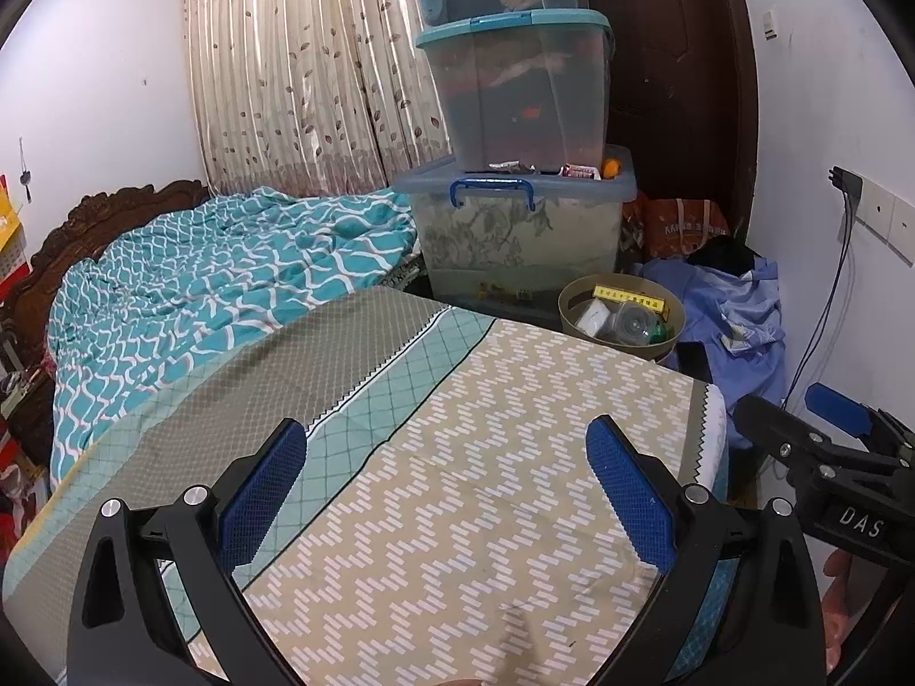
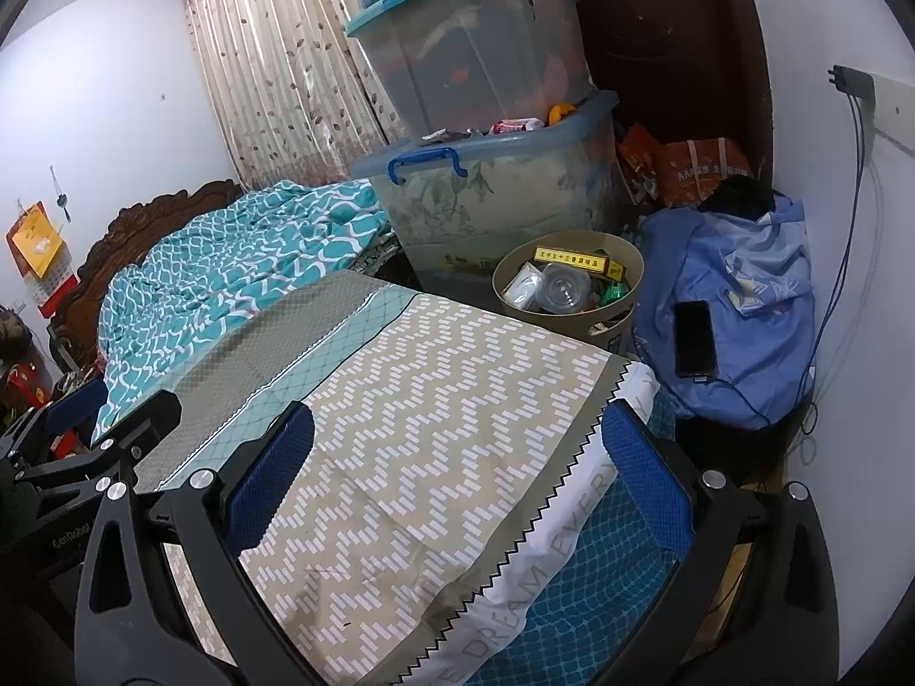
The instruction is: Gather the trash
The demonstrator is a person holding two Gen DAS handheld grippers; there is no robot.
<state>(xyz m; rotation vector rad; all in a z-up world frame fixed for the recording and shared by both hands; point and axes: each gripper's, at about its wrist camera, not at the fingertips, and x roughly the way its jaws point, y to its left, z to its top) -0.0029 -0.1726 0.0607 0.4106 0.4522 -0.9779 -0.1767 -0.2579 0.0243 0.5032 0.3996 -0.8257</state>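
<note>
Blue-padded, our left gripper (image 1: 446, 491) and right gripper (image 2: 457, 480) gape wide and empty over the bed (image 2: 434, 377); the trash bin (image 2: 623, 263) sits far right.

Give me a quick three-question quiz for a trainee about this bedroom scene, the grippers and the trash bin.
1. True or false: the left gripper holds a piece of trash.
2. Where does the trash bin stand? A) on the bed B) on the floor beyond the bed's corner C) on the stacked storage boxes
3. Fill in: the black phone lies on a ____ bundle of cloth.

Key: 1 false, both grippers are open and empty, the right gripper too. 2 B. 3 blue.
</note>
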